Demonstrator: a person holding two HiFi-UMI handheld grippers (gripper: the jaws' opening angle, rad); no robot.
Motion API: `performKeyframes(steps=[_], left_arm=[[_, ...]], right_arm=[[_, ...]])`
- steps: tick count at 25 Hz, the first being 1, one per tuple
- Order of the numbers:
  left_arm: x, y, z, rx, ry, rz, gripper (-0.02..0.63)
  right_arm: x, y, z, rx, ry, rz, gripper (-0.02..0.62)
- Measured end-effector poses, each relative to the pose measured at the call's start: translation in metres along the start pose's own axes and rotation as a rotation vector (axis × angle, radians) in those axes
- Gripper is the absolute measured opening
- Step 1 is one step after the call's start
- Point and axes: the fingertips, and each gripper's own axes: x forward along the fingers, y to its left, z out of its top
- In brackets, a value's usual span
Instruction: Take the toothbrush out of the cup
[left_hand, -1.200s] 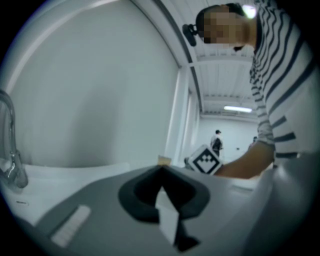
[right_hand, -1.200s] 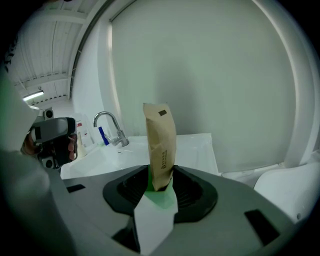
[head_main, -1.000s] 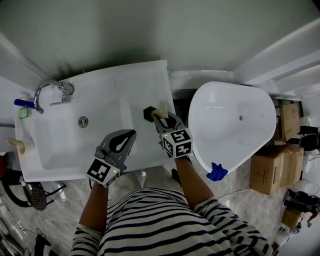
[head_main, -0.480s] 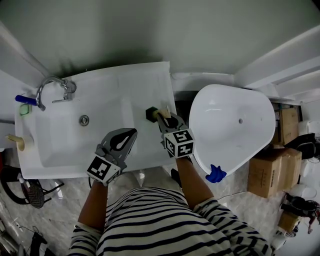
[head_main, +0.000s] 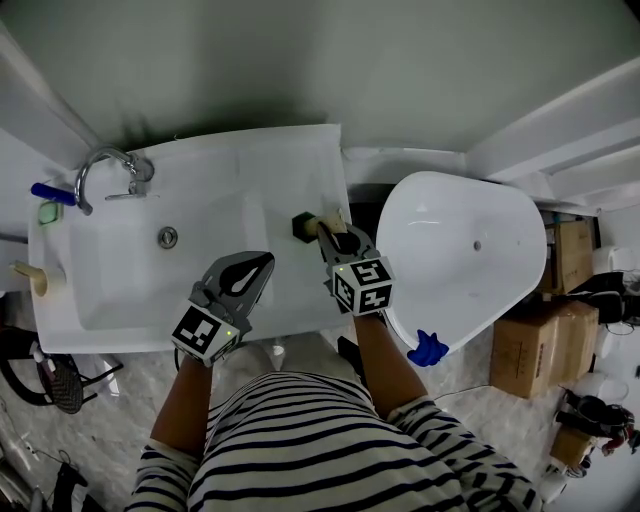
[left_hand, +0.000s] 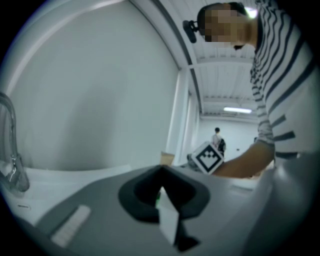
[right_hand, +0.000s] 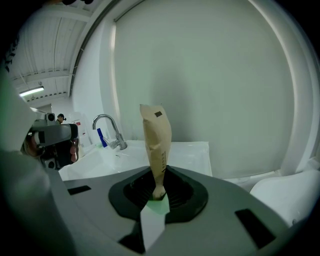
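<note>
A toothbrush in a tan paper wrapper (right_hand: 156, 140) stands upright between the jaws of my right gripper (right_hand: 159, 192). These jaws have just been closing and now pinch the wrapper's lower end. In the head view the wrapper (head_main: 326, 221) rises from a small black cup (head_main: 299, 226) on the right rim of the white basin (head_main: 290, 160), with my right gripper (head_main: 323, 230) directly at it. The cup is hidden in the right gripper view. My left gripper (head_main: 258, 266) hovers over the basin's front part, shut with nothing in it (left_hand: 161, 176).
A chrome tap (head_main: 105, 168) stands at the basin's far left, with a blue item (head_main: 48, 193) beside it and a drain (head_main: 168, 237) in the bowl. A white tub (head_main: 460, 250) lies to the right, a blue object (head_main: 428, 348) at its near edge. Cardboard boxes (head_main: 545, 335) stand further right.
My right gripper's jaws have narrowed around the tan wrapper at the cup. Both hands stay almost where they were.
</note>
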Motion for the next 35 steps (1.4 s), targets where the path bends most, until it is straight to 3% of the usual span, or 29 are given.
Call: performKeyframes(steps=[22,35], left_arm=[[-0.011,-0.002,0.025,0.029,-0.057,-0.011,0.008],[-0.029,0.004,0.034,0.022,-0.083,-0.002,0.008]], right_arm=[[-0.04,0.011,0.053,-0.04,-0.109,-0.021,0.044],[-0.057,0.045,0.087,-0.075,-0.188,0.018,0.044]])
